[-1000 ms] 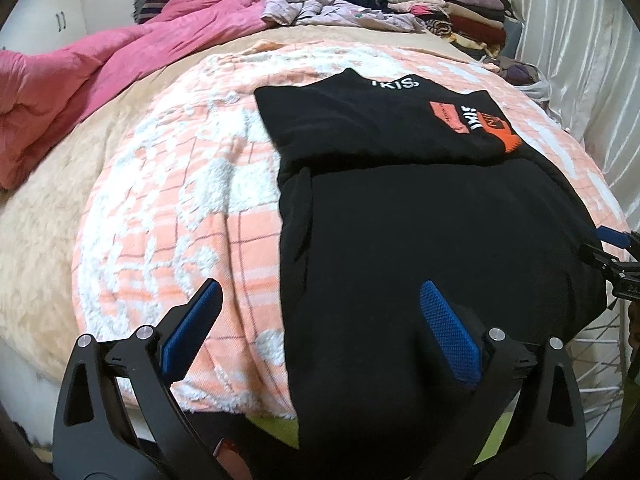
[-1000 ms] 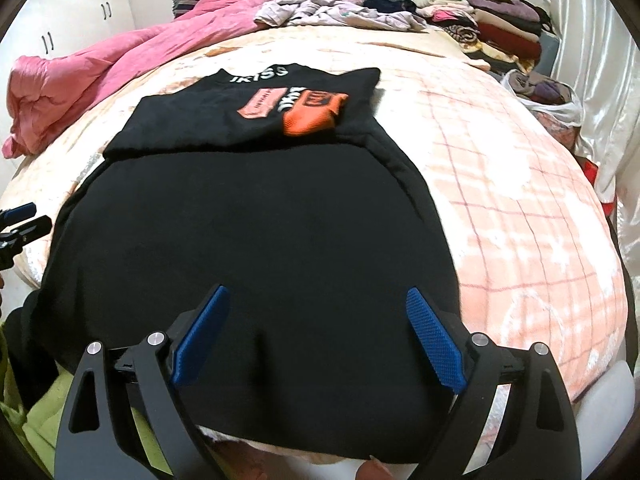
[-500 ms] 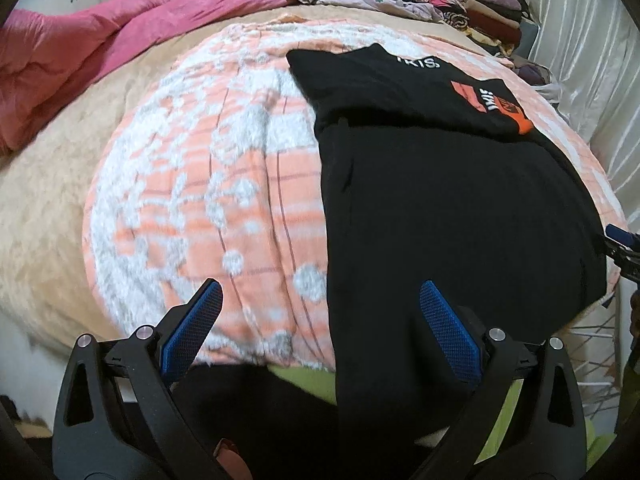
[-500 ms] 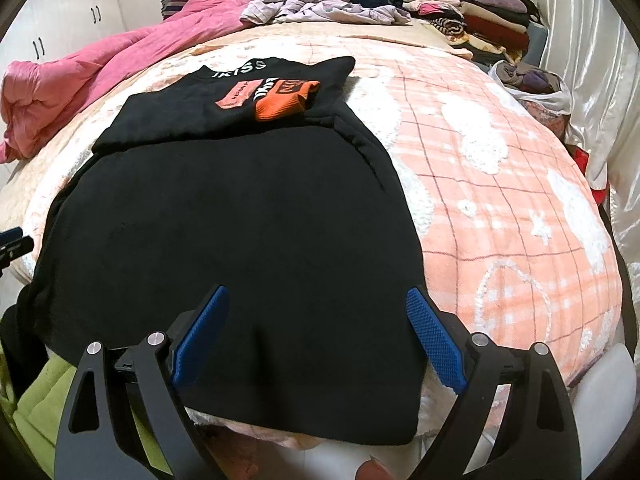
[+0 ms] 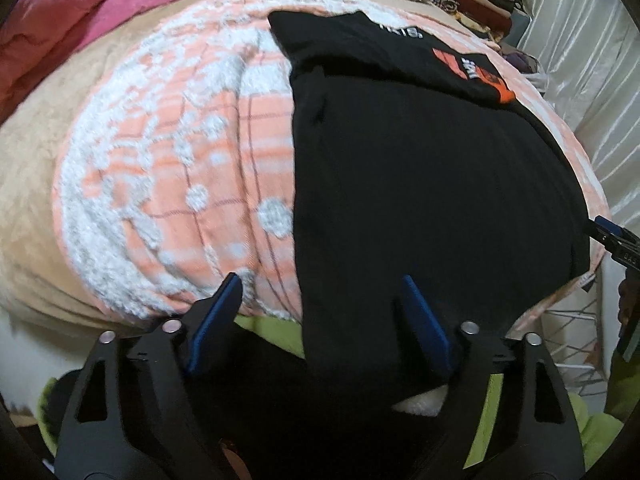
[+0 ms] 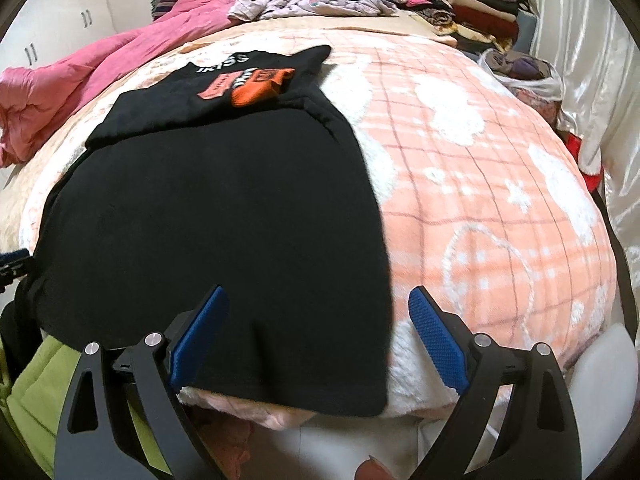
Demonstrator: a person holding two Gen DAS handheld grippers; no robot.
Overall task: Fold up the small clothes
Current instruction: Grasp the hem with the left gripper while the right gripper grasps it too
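A black garment (image 5: pixel 432 184) lies spread flat on the peach plaid blanket (image 5: pixel 192 152), its near hem draped over the blanket's near edge. The left gripper (image 5: pixel 320 320) is closing astride the hem's left corner, its pads not yet pressing, while the right gripper (image 6: pixel 316 332) gapes wide over the hem's right corner.

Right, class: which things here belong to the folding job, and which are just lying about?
Job:
black garment
left gripper, jaws closing over its near left corner
right gripper, open at its near right corner

Lying about:
pink quilt
stacked clothes
plaid blanket
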